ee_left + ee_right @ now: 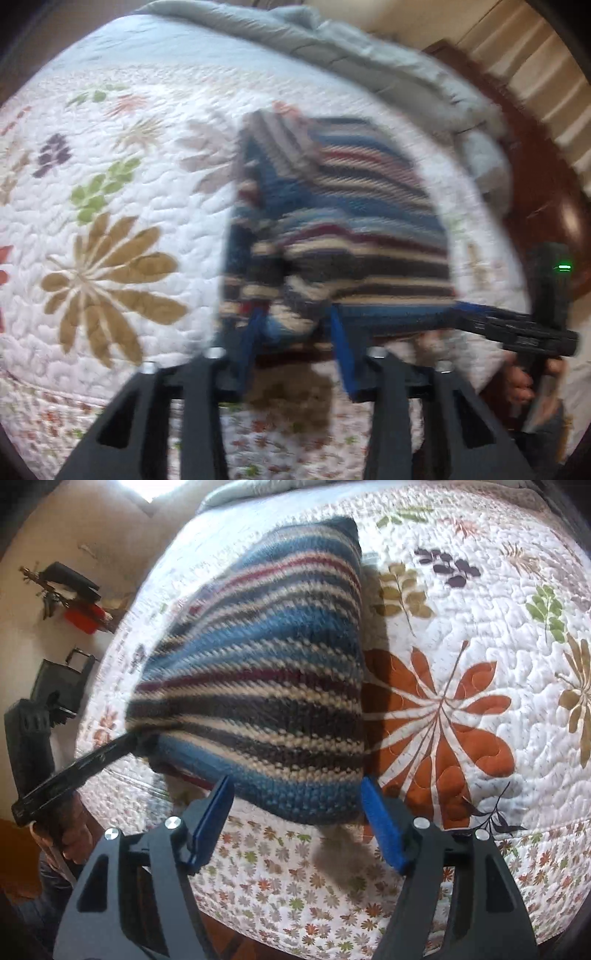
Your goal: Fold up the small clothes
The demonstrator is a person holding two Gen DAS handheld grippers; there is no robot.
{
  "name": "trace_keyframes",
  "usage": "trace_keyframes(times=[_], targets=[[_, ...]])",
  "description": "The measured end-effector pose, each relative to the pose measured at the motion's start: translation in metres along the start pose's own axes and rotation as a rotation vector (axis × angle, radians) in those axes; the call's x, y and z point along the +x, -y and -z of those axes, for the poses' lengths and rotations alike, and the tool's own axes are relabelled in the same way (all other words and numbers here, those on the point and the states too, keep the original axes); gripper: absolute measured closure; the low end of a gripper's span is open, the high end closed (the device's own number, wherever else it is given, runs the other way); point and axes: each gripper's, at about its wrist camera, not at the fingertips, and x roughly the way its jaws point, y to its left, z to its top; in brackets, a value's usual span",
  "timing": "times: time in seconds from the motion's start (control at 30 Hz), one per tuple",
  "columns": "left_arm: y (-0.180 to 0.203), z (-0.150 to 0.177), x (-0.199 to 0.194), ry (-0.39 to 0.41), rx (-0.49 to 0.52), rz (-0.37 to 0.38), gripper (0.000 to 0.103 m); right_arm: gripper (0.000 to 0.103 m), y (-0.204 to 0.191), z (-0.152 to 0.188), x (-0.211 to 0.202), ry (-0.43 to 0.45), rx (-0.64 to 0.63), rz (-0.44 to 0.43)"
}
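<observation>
Left wrist view: blurred; the left gripper (295, 321) points down at the bed, with a bunch of the striped knit garment (369, 206) between its blue pads (255, 332)
Left jaws: clamped on the garment's corner; from the right wrist view they show as a thin black bar pinching that corner
Right jaws: the right gripper (295, 788) has its blue pads (380, 827) wide apart, the garment's near edge filling the gap and touching both; I cannot tell whether they press on it
Garment: blue, cream, dark grey and maroon stripes, stretched between the two grippers, its near edge raised off the bed and casting a shadow below, its far end towards the middle of the bed
Hands: a hand (524, 384) grips the right gripper's handle; another hand (74, 834) grips the left one's
Bed: a white floral quilt (461, 701) with orange, tan, green and purple flowers lies under the garment
Far edge: a rumpled grey blanket (332, 48) lies along it
Beyond: dark gear and a red object (83, 616) sit on the floor beside the bed
</observation>
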Motion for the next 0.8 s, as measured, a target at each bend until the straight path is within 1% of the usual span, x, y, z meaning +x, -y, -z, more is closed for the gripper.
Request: trace_keyframes(times=[0.03, 0.07, 0.13, 0.2, 0.3, 0.37, 0.4, 0.43, 0.47, 0.5, 0.53, 0.57, 0.6, 0.63, 0.67, 0.8], targets=[[-0.008, -0.002, 0.011, -0.038, -0.031, 0.001, 0.078, 0.032, 0.001, 0.001, 0.006, -0.011, -0.001, 0.031], [-0.017, -0.004, 0.020, -0.063, -0.076, 0.021, 0.078, 0.032, 0.002, 0.001, 0.009, -0.018, 0.000, 0.058], [-0.028, -0.006, 0.027, -0.075, -0.120, 0.043, 0.078, 0.032, 0.007, 0.002, 0.015, -0.028, 0.016, 0.066], [-0.028, -0.007, 0.027, -0.074, -0.104, 0.037, 0.078, 0.032, 0.013, 0.001, 0.019, -0.037, 0.047, 0.048], [-0.020, -0.006, 0.027, -0.068, -0.052, -0.010, 0.077, 0.032, 0.012, 0.001, 0.021, -0.037, 0.055, 0.056], [-0.015, -0.004, 0.017, -0.050, -0.044, -0.033, 0.072, 0.033, 0.008, 0.003, 0.017, -0.025, 0.045, 0.071], [-0.011, -0.003, 0.012, -0.040, -0.043, -0.041, 0.067, 0.033, 0.003, 0.005, 0.012, -0.009, 0.033, 0.088], [-0.007, -0.001, 0.006, -0.032, -0.040, -0.060, 0.056, 0.034, -0.002, 0.007, 0.005, 0.006, 0.025, 0.113], [-0.003, 0.001, -0.001, -0.020, -0.030, -0.112, 0.050, 0.034, -0.007, 0.009, -0.002, 0.016, 0.019, 0.145], [0.000, 0.003, -0.006, -0.008, -0.019, -0.149, 0.046, 0.033, -0.012, 0.010, -0.008, 0.024, 0.018, 0.174], [0.005, 0.005, -0.012, 0.012, -0.002, -0.177, 0.044, 0.026, -0.013, 0.012, -0.011, 0.034, 0.019, 0.192], [0.009, 0.006, -0.018, 0.024, 0.013, -0.192, 0.042, 0.017, -0.018, 0.015, -0.019, 0.054, 0.021, 0.214], [0.013, 0.004, -0.020, 0.028, 0.017, -0.206, 0.035, 0.014, -0.022, 0.017, -0.023, 0.066, 0.019, 0.228], [0.016, 0.005, -0.024, 0.033, 0.018, -0.236, 0.032, 0.012, -0.027, 0.021, -0.029, 0.083, 0.010, 0.247], [0.018, 0.006, -0.028, 0.044, 0.017, -0.260, 0.032, 0.011, -0.032, 0.025, -0.034, 0.099, 0.000, 0.265], [0.025, 0.012, -0.041, 0.065, 0.007, -0.320, 0.029, 0.009, -0.043, 0.037, -0.050, 0.135, 0.002, 0.296]])
